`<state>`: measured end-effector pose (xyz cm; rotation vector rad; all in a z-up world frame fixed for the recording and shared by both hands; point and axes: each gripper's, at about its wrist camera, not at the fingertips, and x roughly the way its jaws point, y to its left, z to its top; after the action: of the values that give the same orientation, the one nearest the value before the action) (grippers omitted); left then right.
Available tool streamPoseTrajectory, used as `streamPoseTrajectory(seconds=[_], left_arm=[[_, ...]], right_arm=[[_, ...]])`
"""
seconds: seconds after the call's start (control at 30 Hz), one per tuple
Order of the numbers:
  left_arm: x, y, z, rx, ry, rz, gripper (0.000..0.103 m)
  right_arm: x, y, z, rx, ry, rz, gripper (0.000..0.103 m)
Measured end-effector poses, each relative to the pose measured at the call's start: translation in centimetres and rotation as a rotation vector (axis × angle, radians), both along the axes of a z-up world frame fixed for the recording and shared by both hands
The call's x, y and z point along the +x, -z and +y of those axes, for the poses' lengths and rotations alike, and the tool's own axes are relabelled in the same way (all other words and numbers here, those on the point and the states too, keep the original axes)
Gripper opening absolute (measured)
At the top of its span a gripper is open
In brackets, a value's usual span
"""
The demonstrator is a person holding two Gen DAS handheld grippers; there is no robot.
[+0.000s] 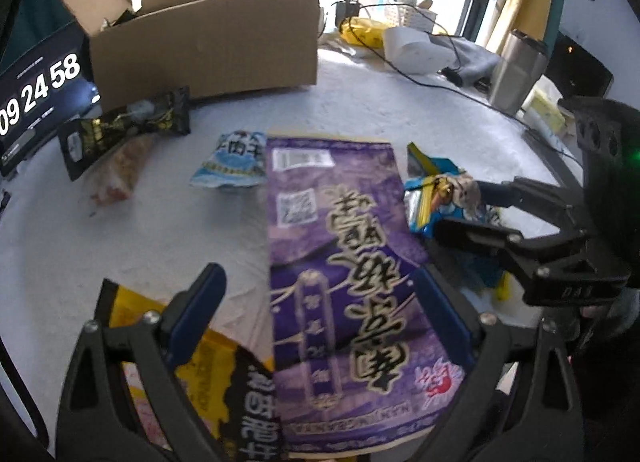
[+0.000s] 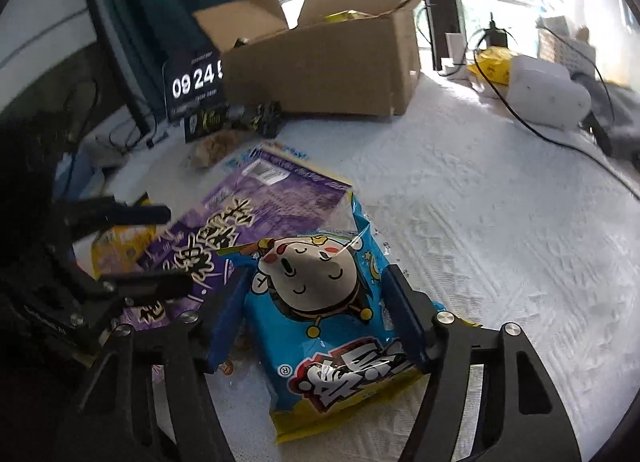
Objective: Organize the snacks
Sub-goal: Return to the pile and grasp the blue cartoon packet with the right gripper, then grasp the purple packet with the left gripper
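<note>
A big purple snack bag (image 1: 340, 242) lies flat on the white cloth. My left gripper (image 1: 324, 302) stands open over its near half: the right finger is at the bag's right edge and the left finger is well clear of its left edge. A blue cartoon snack bag (image 2: 320, 322) lies to the right of the purple bag (image 2: 248, 201). My right gripper (image 2: 316, 310) straddles it, open, with a pad close to each side. An open cardboard box (image 1: 200, 41) with snacks inside stands at the back. The left wrist view shows the right gripper (image 1: 464, 209) around the blue bag (image 1: 424, 181).
A yellow and black bag (image 1: 208, 362) lies under my left finger. A pale blue packet (image 1: 232, 161), a black packet (image 1: 120, 129) and a clear packet (image 1: 120, 173) lie before the box. A clock screen (image 1: 36, 93) is at left. A steel tumbler (image 1: 516, 69) and cables (image 1: 440, 77) are at right.
</note>
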<state>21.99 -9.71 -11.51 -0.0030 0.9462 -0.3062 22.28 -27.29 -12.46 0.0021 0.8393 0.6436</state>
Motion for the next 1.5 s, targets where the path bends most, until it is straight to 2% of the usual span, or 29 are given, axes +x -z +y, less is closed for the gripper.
streamPoseTrajectory(seconds=[0.03,0.07,0.17,0.33,0.47,0.8,0.83,1.0,1.1,1.2,1.3,1.37,1.4,1.5], left_arm=[[0.1,0.0,-0.1,0.001,0.005,0.004,0.064],[0.4,0.0,-0.3,0.005,0.008,0.009,0.059],[0.6,-0.2,-0.9,0.007,0.029,-0.004,0.053],[1.2,-0.3,-1.5,0.003,0.050,0.007,0.051],[1.4,-0.7,-1.2,-0.029,0.060,-0.014,0.027],[0.6,-2.1,-1.3,-0.059,0.091,-0.085,0.018],[0.6,-2.4,-1.3,-0.055,0.090,-0.098,0.001],[1.1,-4.2,-0.1,-0.056,0.072,-0.155,0.001],[1.9,-3.9,0.9,-0.093,0.048,-0.117,0.001],[2.4,-3.1,1.5,-0.123,0.017,-0.058,0.006],[2.3,-2.1,1.0,-0.140,0.017,-0.005,0.026],[2.0,-1.6,0.3,-0.155,0.030,0.023,0.067],[1.9,-1.3,0.0,-0.183,0.039,0.038,0.070],[1.8,-0.5,-1.0,-0.217,0.043,0.098,0.070]], right_arm=[[0.1,-0.1,-0.4,0.024,0.001,0.002,0.069],[0.1,-0.2,-0.6,0.041,0.004,0.002,0.068],[0.1,-0.6,-1.2,0.070,0.014,-0.004,0.068],[0.5,-1.4,-2.0,0.077,0.033,-0.032,0.068],[0.9,-2.3,-2.8,0.084,0.062,-0.052,0.068],[1.1,-3.8,-2.8,0.067,0.088,-0.085,0.068],[1.2,-4.1,-2.7,0.064,0.091,-0.089,0.068],[1.5,-5.2,-2.3,0.051,0.095,-0.110,0.068],[1.9,-5.8,-2.0,0.038,0.097,-0.122,0.068],[2.3,-6.1,-1.8,0.031,0.102,-0.130,0.068],[2.6,-5.3,-1.6,0.007,0.113,-0.113,0.068],[2.8,-4.2,-1.7,-0.012,0.130,-0.085,0.068],[2.8,-3.8,-1.8,-0.018,0.137,-0.072,0.068],[2.5,-2.6,-2.3,-0.029,0.150,-0.041,0.068]])
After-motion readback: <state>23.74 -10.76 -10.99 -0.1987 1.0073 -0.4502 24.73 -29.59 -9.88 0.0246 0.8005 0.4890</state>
